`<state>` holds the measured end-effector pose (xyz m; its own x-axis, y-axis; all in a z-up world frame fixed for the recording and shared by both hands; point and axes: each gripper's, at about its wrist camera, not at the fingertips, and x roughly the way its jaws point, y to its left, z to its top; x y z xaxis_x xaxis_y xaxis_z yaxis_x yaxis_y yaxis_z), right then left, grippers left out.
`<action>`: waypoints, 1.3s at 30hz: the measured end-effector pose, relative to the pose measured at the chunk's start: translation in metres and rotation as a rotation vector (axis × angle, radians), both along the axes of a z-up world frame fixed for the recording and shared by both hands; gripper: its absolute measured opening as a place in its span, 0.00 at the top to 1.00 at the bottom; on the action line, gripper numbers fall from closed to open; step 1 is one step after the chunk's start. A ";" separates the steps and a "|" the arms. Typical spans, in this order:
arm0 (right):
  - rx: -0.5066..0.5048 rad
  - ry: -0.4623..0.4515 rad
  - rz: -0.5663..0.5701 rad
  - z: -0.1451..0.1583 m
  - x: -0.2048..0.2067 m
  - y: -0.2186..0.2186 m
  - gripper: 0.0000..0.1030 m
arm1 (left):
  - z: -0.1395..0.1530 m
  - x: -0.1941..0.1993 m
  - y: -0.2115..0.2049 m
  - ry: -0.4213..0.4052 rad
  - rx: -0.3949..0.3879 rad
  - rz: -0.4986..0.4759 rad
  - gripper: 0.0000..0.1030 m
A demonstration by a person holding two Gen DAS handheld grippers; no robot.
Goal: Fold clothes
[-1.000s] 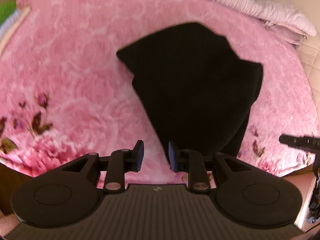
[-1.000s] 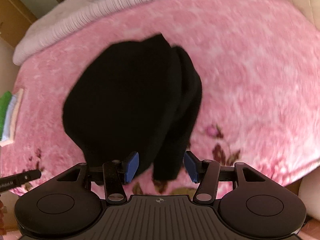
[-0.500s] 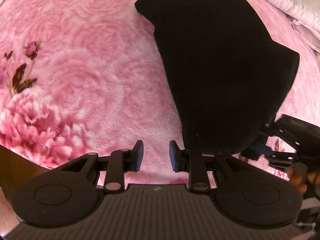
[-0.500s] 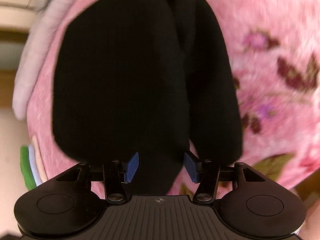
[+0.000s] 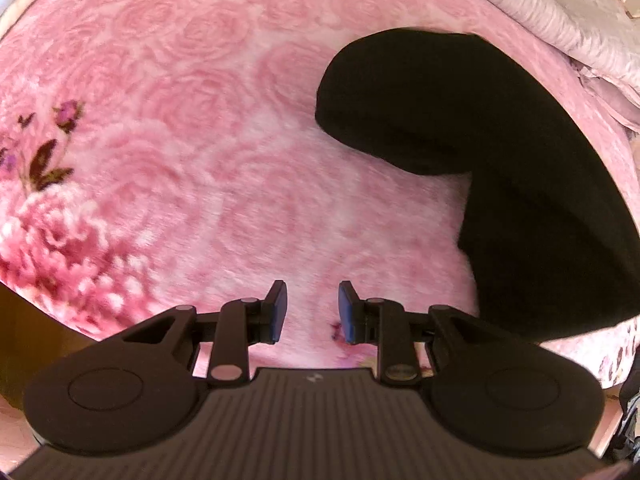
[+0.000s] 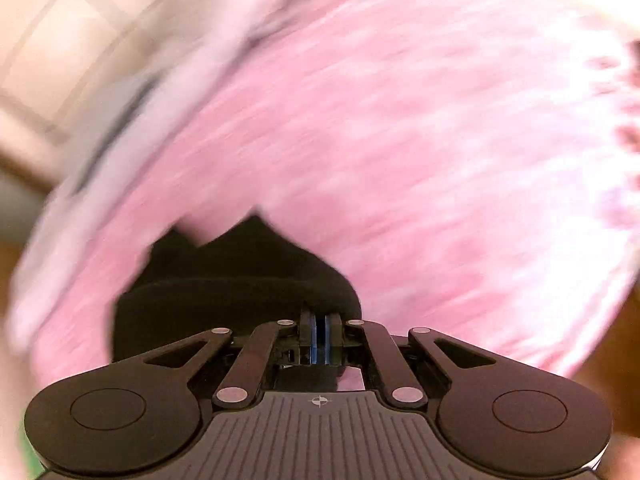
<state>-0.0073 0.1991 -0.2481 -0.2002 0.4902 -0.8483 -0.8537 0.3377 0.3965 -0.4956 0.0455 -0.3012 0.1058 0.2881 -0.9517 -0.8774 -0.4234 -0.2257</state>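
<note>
A black garment (image 5: 500,152) lies on the pink rose-patterned blanket (image 5: 200,140), at the right of the left wrist view, with one part doubled over in a rounded fold. My left gripper (image 5: 308,308) is open above bare blanket, left of the garment, with nothing between its fingers. In the blurred right wrist view my right gripper (image 6: 319,320) is shut, its blue pads pressed together at the edge of the bunched black garment (image 6: 224,280), which rises around the fingertips. The blanket (image 6: 440,160) fills the area beyond.
A pale ribbed quilt (image 5: 560,12) lies along the blanket's far right edge. The bed's edge drops to a brown surface (image 5: 24,320) at lower left. Pale tiles (image 6: 60,40) show beyond the blanket in the right wrist view.
The right gripper's jaws closed at the garment's edge and the hand swung fast across the bed. The garment now sits doubled over, further right in the left view. The left gripper sank toward the blanket.
</note>
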 end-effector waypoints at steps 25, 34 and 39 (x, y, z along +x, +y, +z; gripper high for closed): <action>0.121 -0.084 0.031 0.007 0.016 0.019 0.98 | -0.025 0.074 0.038 0.408 0.126 -0.537 0.74; 0.034 -0.082 -0.022 -0.015 0.016 0.019 0.97 | -0.068 0.111 0.059 0.660 0.194 -0.910 0.69; 0.002 -0.085 -0.046 -0.022 0.020 0.020 0.97 | -0.104 0.127 0.051 0.925 0.254 -1.204 0.68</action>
<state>0.0129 0.2192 -0.2704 -0.1052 0.4985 -0.8605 -0.8679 0.3764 0.3242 -0.3686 0.0963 -0.4050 -0.1938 0.6271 -0.7545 -0.5298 0.5804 0.6185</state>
